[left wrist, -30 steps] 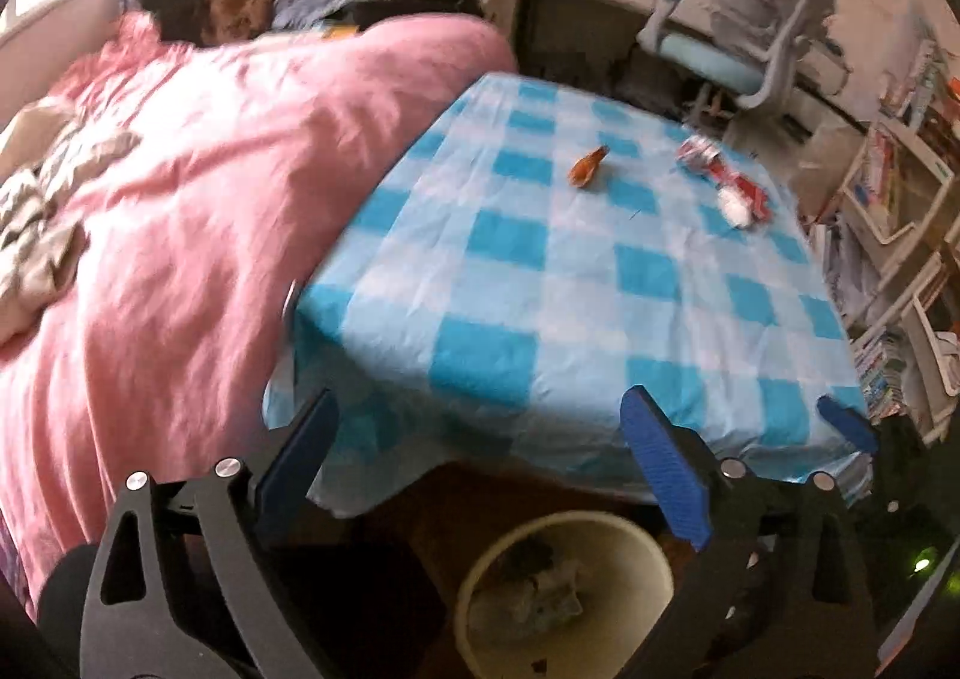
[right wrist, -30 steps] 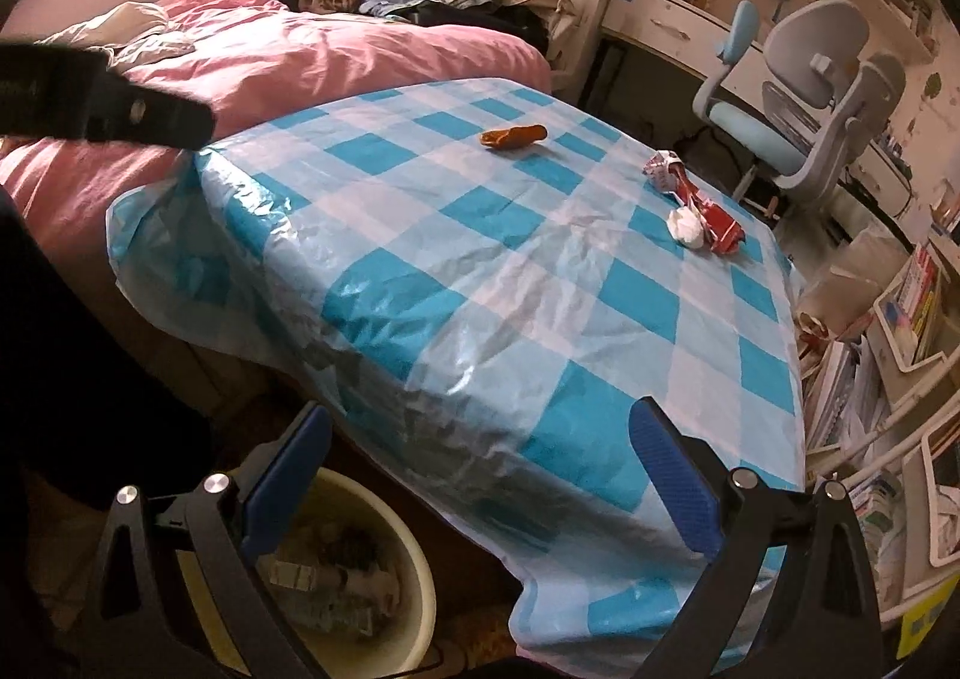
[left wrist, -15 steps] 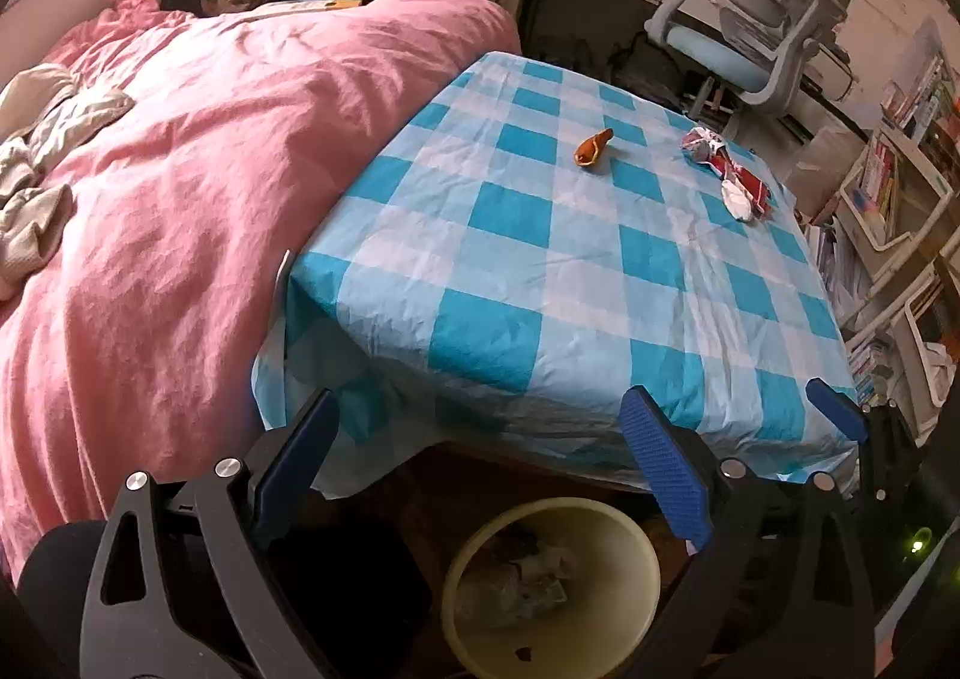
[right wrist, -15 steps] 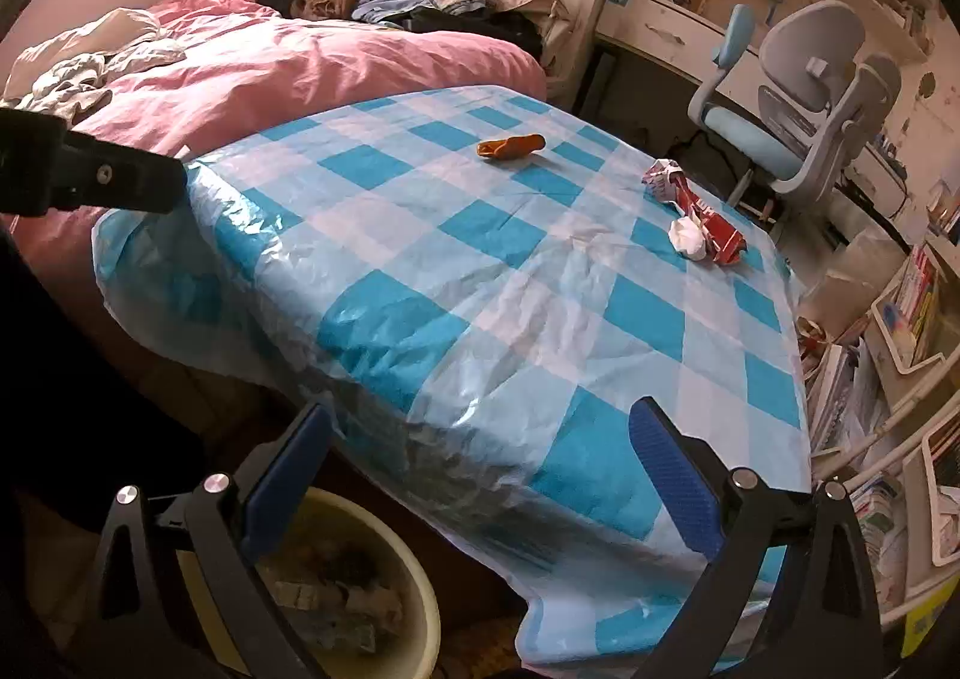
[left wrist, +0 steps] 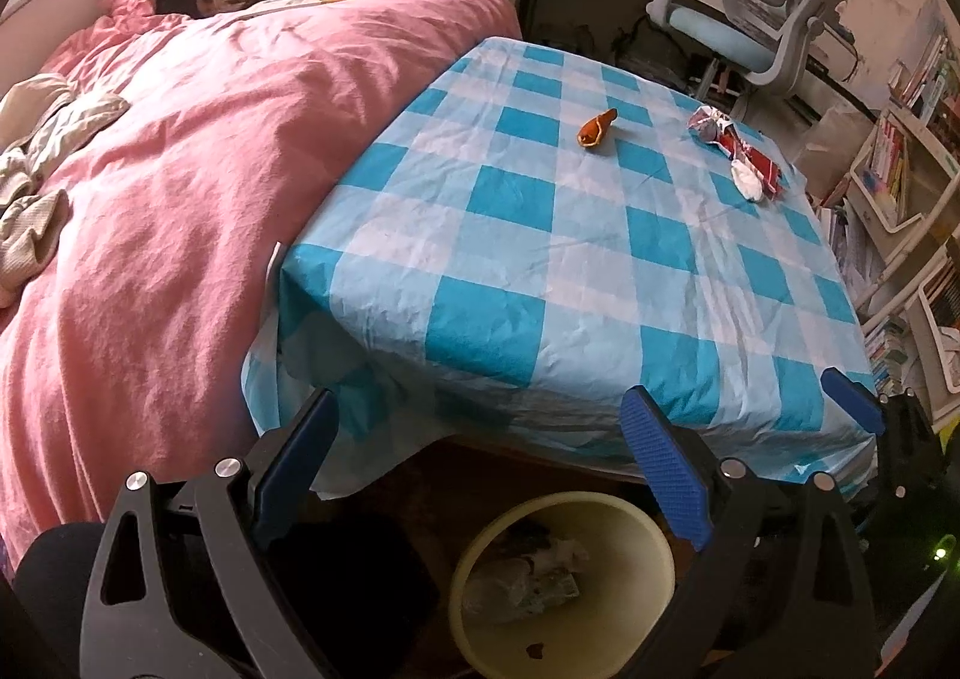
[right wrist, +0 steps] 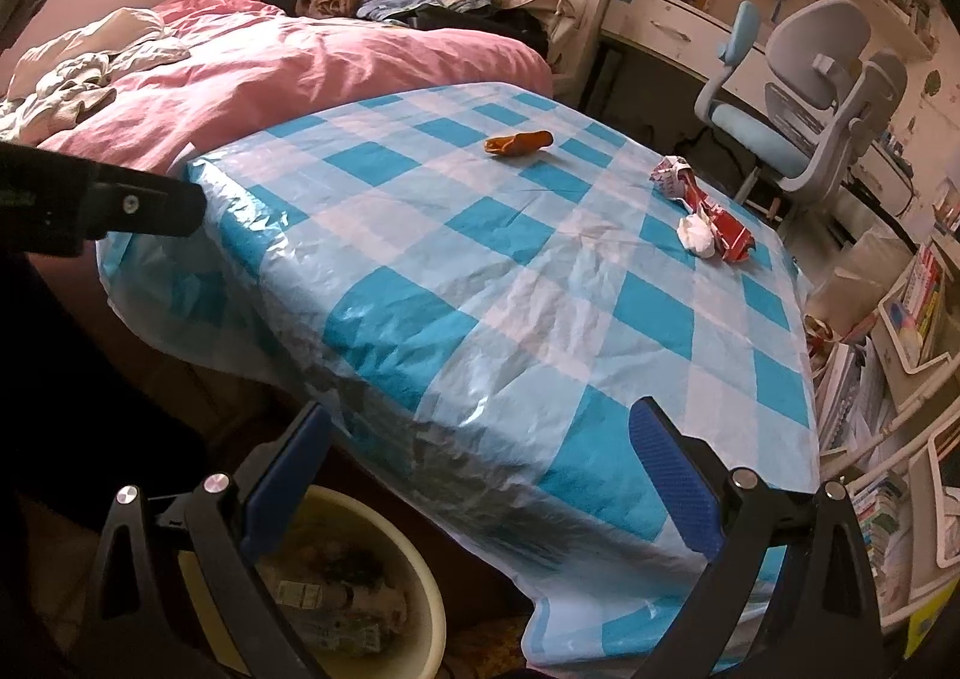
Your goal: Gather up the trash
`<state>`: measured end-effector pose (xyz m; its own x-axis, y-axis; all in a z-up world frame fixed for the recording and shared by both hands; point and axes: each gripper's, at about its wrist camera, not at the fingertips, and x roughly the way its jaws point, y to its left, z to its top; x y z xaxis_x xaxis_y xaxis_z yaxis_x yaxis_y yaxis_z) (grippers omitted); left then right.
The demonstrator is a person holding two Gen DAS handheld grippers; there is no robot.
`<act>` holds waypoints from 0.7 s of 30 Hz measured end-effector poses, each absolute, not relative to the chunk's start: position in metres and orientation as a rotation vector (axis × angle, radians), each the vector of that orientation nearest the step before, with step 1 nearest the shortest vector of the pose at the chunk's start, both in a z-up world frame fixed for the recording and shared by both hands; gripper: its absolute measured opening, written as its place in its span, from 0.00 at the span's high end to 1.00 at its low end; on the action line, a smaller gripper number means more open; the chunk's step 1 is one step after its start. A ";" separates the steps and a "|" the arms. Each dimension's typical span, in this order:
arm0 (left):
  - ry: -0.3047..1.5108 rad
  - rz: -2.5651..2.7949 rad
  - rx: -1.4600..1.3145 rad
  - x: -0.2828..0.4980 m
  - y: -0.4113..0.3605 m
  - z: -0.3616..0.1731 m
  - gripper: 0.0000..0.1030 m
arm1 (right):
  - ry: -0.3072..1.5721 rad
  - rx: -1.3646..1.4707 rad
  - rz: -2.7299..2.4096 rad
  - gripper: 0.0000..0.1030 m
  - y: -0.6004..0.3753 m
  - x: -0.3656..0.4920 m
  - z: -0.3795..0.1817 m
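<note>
An orange wrapper [left wrist: 597, 128] [right wrist: 519, 143] lies on the far part of the blue-checked table [left wrist: 540, 271] [right wrist: 480, 283]. A red and silver crumpled wrapper [left wrist: 741, 147] [right wrist: 711, 208] with a white paper ball [left wrist: 747, 181] [right wrist: 696, 236] lies at the far right. A cream bin [left wrist: 561, 583] [right wrist: 354, 589] with trash in it stands on the floor under the near table edge. My left gripper [left wrist: 480, 475] is open and empty above the bin. My right gripper [right wrist: 480, 475] is open and empty at the near table edge.
A bed with a pink duvet [left wrist: 168, 187] [right wrist: 288, 60] and clothes lies left of the table. A grey and blue desk chair [left wrist: 756, 12] [right wrist: 810, 102] stands behind the table. Shelves with books [left wrist: 900, 187] [right wrist: 900, 331] line the right side.
Both grippers have risen and tipped slightly, so the table looks lower and nearer in both views. The trash has not moved. Both grippers stay open.
</note>
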<state>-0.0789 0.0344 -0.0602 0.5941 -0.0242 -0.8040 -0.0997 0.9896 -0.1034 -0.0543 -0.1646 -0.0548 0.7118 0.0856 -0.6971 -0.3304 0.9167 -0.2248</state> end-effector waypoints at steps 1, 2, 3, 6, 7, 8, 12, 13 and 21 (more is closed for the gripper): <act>0.934 0.045 -0.139 -0.079 0.034 -0.061 0.11 | 0.746 -0.349 0.236 0.08 -0.165 -0.054 -0.055; 0.934 0.046 -0.136 -0.079 0.034 -0.061 0.11 | 0.745 -0.348 0.236 0.08 -0.165 -0.055 -0.054; 0.935 0.048 -0.133 -0.079 0.033 -0.062 0.11 | 0.745 -0.347 0.236 0.08 -0.165 -0.055 -0.054; 0.941 0.055 -0.130 -0.078 0.033 -0.064 0.11 | 0.745 -0.346 0.236 0.08 -0.164 -0.055 -0.054; 0.942 0.059 -0.128 -0.078 0.033 -0.065 0.11 | 0.744 -0.346 0.236 0.08 -0.165 -0.055 -0.054; 0.943 0.061 -0.126 -0.078 0.033 -0.065 0.11 | 0.741 -0.347 0.237 0.08 -0.164 -0.055 -0.054; 0.944 0.070 -0.118 -0.079 0.032 -0.067 0.11 | 0.736 -0.346 0.242 0.08 -0.165 -0.057 -0.052; 0.943 0.073 -0.114 -0.079 0.032 -0.067 0.11 | 0.735 -0.346 0.243 0.08 -0.165 -0.057 -0.052; 0.943 0.080 -0.109 -0.080 0.031 -0.068 0.11 | 0.734 -0.346 0.243 0.08 -0.165 -0.058 -0.051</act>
